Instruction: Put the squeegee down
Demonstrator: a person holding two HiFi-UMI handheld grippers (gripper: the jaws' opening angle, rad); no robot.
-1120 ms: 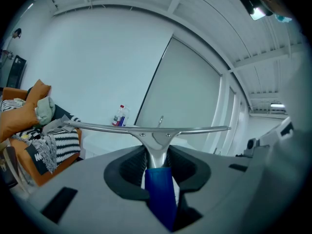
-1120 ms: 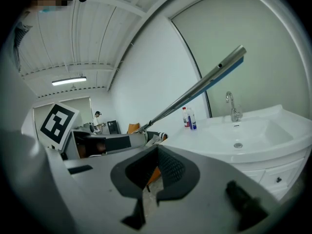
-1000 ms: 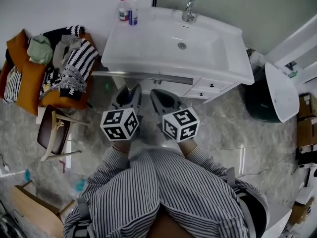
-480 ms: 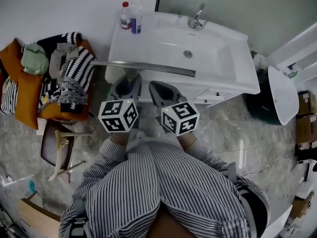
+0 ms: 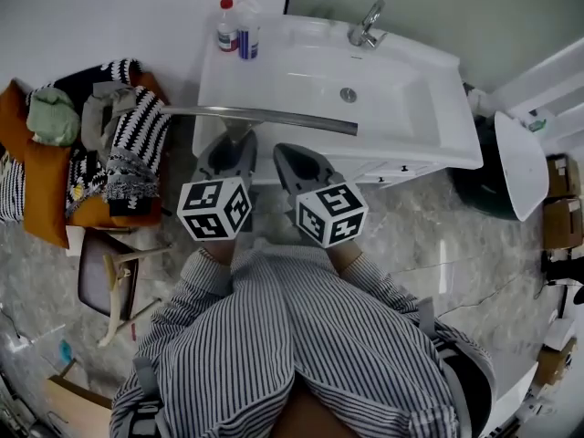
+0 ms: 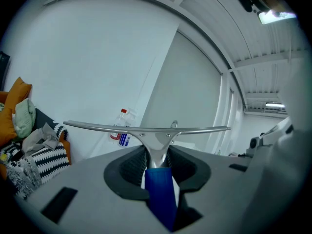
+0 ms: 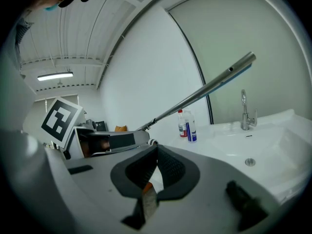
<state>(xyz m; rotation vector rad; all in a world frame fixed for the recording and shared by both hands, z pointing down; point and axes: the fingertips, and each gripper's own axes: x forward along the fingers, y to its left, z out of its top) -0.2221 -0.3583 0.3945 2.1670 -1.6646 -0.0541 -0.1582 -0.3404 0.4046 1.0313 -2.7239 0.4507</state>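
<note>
- Left tongs (image 6: 157, 150): partly open, clamped on the squeegee's blue handle (image 6: 161, 189). Pads press it from both sides.
- Right tongs (image 7: 157, 148): pads meet at the tips, nothing gripped. In the head view they sit just beside the left tongs (image 5: 233, 153), pointing the same way.
- Squeegee (image 5: 265, 115): blue grip, then a polished metal neck (image 6: 157, 139) that flares to a T with two screws. On top is a long, thin, slightly bowed metal blade channel.
- Squeegee position: held in the air, blade roughly level and crosswise to the left tongs. In the head view it spans the front edge of the washbasin (image 5: 219, 85). The right gripper view shows the bar (image 7: 204, 89) well above the basin, not touching it.
- Washbasin: white, with a chrome faucet (image 5: 367, 27) at the back and a round drain (image 5: 348, 94).
- Back-left corner of the basin: red-capped clear bottle (image 5: 226, 26), with a blue-labelled bottle (image 5: 247, 36) just beside it.
- Left of the basin: orange chair (image 5: 46, 190) piled with black-and-white striped clothes (image 5: 128, 144).
</note>
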